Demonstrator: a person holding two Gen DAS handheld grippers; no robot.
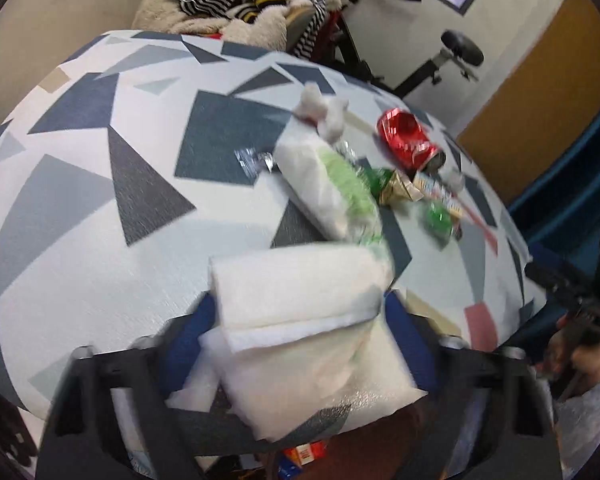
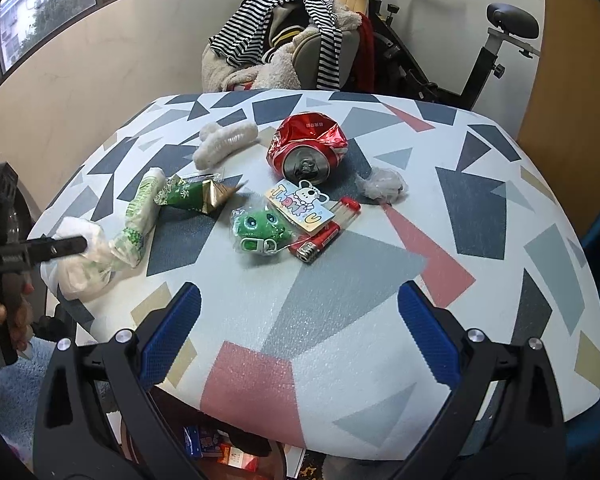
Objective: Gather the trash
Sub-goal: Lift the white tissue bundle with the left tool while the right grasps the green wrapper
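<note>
At the desk's (image 2: 340, 320) near-left edge, the left claw (image 1: 300, 332) straddles a white tissue wad (image 1: 300, 304), grip unclear; it could slip off. Right claw (image 2: 300, 320) hovers wide and empty, far from the crushed can (image 2: 308, 148).

Both wrist cams look down, close, over table (image 2: 500, 208); share crushed can (image 1: 410, 140).
</note>
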